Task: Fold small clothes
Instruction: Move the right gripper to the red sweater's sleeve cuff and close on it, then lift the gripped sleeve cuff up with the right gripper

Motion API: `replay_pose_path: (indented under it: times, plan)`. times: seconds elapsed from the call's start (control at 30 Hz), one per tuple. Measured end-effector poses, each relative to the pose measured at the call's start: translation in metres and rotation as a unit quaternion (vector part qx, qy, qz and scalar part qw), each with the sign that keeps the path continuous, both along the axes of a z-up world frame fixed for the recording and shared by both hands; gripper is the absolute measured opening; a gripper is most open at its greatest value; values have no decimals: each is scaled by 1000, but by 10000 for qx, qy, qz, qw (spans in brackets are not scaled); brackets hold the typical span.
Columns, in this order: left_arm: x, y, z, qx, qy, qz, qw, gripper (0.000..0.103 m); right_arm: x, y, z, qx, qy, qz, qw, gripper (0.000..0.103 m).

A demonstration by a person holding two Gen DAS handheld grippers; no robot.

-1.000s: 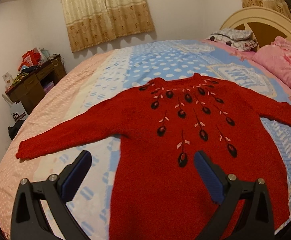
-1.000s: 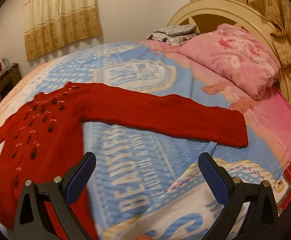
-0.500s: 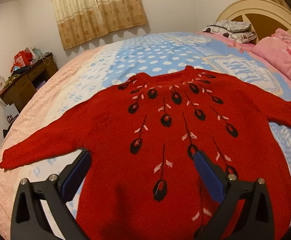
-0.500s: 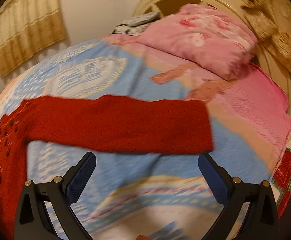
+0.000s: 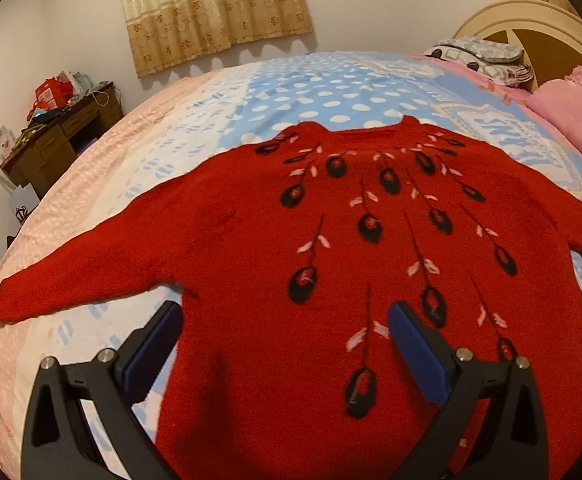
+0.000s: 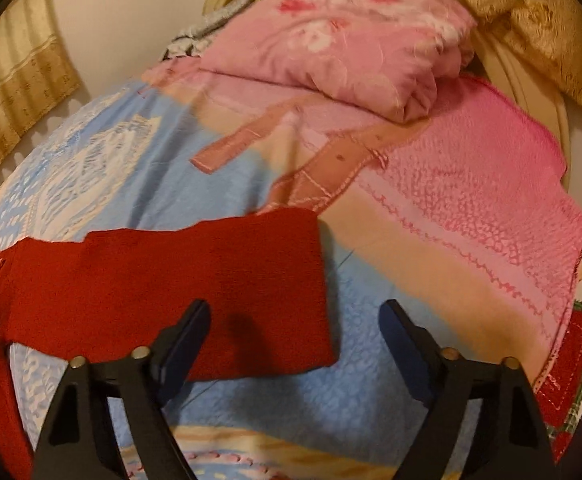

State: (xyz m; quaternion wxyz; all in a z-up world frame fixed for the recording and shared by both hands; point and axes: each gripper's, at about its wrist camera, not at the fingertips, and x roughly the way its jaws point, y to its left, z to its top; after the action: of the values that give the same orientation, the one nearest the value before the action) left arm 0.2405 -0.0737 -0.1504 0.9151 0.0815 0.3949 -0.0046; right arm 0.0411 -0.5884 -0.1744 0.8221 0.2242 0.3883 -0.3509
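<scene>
Red knitted sweater (image 5: 275,264) with dark embroidered buds lies spread flat, front up, on the blue-and-pink patterned bedspread (image 5: 331,92), sleeves out to each side. The right gripper (image 6: 295,328) hangs over the cuff end of the right sleeve (image 6: 195,280), its jaws closing with the cuff's edge between them but not yet pinched, while the left gripper (image 5: 283,340) stands wide and empty above the sweater's body. A clean fold probably calls for catching the cuff squarely, both layers, before drawing it across the chest.
</scene>
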Motion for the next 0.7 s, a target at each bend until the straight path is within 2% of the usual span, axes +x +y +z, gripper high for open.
replay_pose_path:
  times: [0.13, 0.23, 0.3, 0.4, 0.43, 0.47, 0.7]
  plan:
    - [3, 4, -1, 31, -7, 45, 10000, 103, 4, -4, -10, 277, 32, 88, 9996, 58]
    - [4, 6, -3, -20, 32, 59, 10000, 103, 6, -1, -13, 265, 2, 151, 9995, 57]
    - [4, 7, -4, -17, 55, 50, 10000, 103, 8, -1, -13, 318, -58, 227, 9992, 51]
    - [3, 6, -6, -15, 78, 23, 10000, 103, 13, 3, -10, 335, -51, 424, 9985, 31]
    - [4, 7, -5, -17, 73, 32, 10000, 103, 14, 4, -9, 345, -51, 484, 9982, 19]
    - [4, 7, -5, -32, 69, 41, 10000, 103, 16, 6, -8, 325, -18, 512, 9982, 13]
    - [1, 13, -1, -12, -29, 63, 10000, 103, 21, 15, 9, 188, -154, 576, 9980, 10]
